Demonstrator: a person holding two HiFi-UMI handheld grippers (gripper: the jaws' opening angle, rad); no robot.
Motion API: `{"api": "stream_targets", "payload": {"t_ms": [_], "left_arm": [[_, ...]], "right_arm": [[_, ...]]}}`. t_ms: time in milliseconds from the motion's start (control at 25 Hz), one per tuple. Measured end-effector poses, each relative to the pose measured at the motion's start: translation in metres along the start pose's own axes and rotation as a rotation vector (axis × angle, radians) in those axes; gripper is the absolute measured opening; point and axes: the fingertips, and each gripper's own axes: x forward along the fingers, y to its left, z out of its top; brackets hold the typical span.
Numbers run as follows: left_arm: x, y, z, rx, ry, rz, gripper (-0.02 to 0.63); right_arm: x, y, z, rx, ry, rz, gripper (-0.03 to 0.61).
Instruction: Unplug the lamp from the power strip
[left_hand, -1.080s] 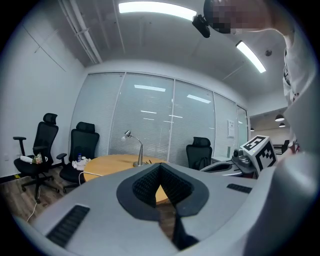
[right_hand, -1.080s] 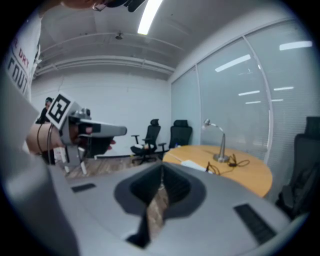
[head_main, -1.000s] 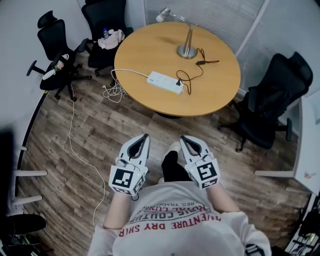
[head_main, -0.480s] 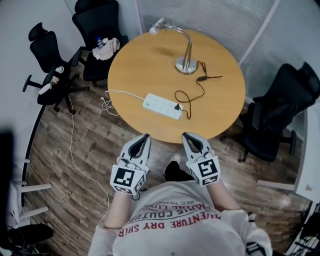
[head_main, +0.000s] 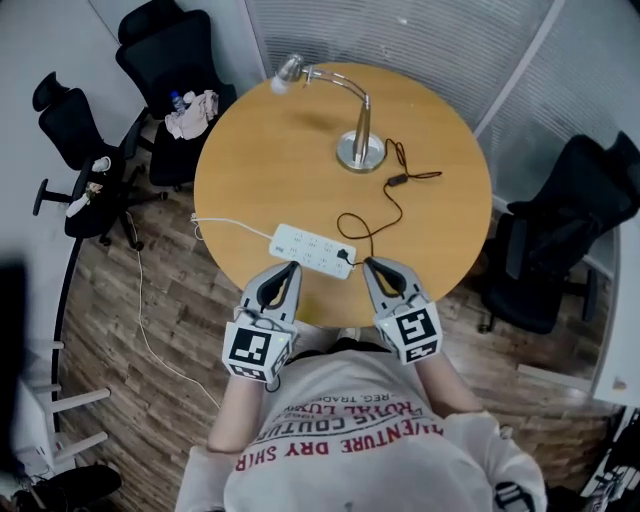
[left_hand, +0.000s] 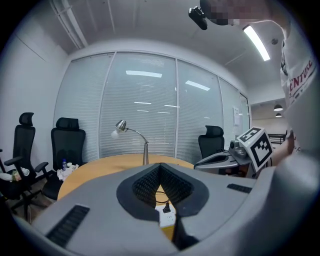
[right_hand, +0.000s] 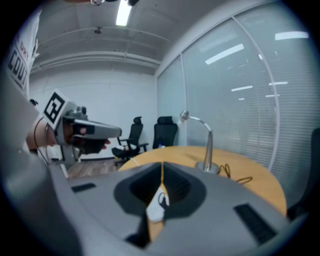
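A silver desk lamp (head_main: 357, 110) stands on the round wooden table (head_main: 260, 170). Its black cord (head_main: 385, 205) runs to a black plug (head_main: 345, 257) seated in the right end of the white power strip (head_main: 310, 249). My left gripper (head_main: 290, 270) is shut and empty at the table's near edge, just short of the strip. The right gripper (head_main: 372, 265) is also shut and empty, beside the plug end. The left gripper view shows the strip (left_hand: 166, 218) and the lamp (left_hand: 145, 150) past the left gripper (left_hand: 160, 165). In the right gripper view the strip (right_hand: 156, 210) lies below the right gripper (right_hand: 162, 164).
Black office chairs stand to the left (head_main: 70, 120), back left (head_main: 165, 50) and right (head_main: 560, 220) of the table. The strip's white cable (head_main: 215, 223) drops off the table's left edge and trails over the wooden floor (head_main: 140, 300). Glass partitions close the far side.
The person has walked up to the table. Both grippers, over the floor a second ago, now reach the table's near edge by the power strip, still shut.
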Motion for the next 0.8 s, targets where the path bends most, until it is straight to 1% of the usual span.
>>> {"api": "stream_targets", "payload": {"t_ms": [160, 280, 360, 520, 680, 760, 800], "left_arm": [[0.021, 0.008, -0.006, -0.014, 0.042, -0.019, 0.029], [0.037, 0.012, -0.021, -0.030, 0.086, -0.043, 0.029], [0.049, 0.014, -0.037, -0.027, 0.131, -0.076, 0.029], [0.071, 0.018, -0.082, 0.052, 0.268, -0.157, 0.029], [0.089, 0.024, -0.119, 0.102, 0.376, -0.232, 0.029], [0.096, 0.022, -0.140, 0.141, 0.448, -0.299, 0.029], [0.100, 0.019, -0.151, 0.161, 0.488, -0.346, 0.029]], "right_arm": [[0.014, -0.012, -0.009, 0.029, 0.047, 0.018, 0.029], [0.021, -0.010, -0.026, 0.054, 0.111, 0.046, 0.029], [0.025, -0.007, -0.037, 0.074, 0.151, 0.059, 0.030], [0.030, 0.004, -0.055, 0.087, 0.234, 0.073, 0.031], [0.035, 0.009, -0.061, 0.103, 0.279, 0.041, 0.031], [0.037, 0.011, -0.065, 0.115, 0.309, 0.023, 0.031], [0.039, 0.012, -0.067, 0.121, 0.331, 0.012, 0.031]]}}
